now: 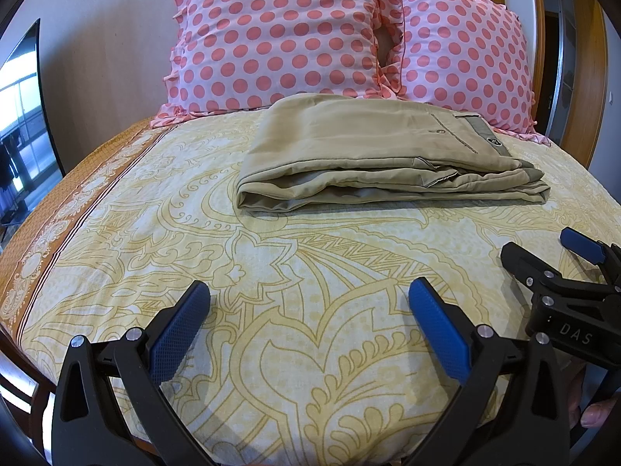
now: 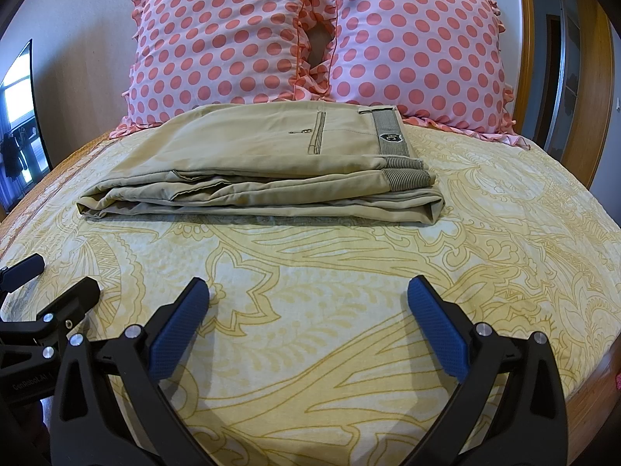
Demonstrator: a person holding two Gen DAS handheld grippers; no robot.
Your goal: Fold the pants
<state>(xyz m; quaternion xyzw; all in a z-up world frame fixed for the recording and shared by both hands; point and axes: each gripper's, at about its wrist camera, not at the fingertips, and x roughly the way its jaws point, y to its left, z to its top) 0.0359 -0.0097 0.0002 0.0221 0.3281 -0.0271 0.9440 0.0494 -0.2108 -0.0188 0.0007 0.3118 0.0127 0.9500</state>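
Khaki pants (image 1: 368, 155) lie folded into a flat stack on the bed, waistband with grey striped lining to the right; they also show in the right wrist view (image 2: 264, 167). My left gripper (image 1: 308, 291) is open and empty, low over the sheet, well short of the pants. My right gripper (image 2: 308, 289) is open and empty, also short of the pants. In the left wrist view the right gripper (image 1: 543, 248) shows at the right edge. In the right wrist view the left gripper (image 2: 58, 275) shows at the left edge.
The bed has a yellow patterned sheet (image 1: 271, 310). Two pink polka-dot pillows (image 1: 279, 35) (image 2: 419, 46) lean on the wooden headboard behind the pants. A dark screen (image 1: 23, 116) stands at the left, a door at the right.
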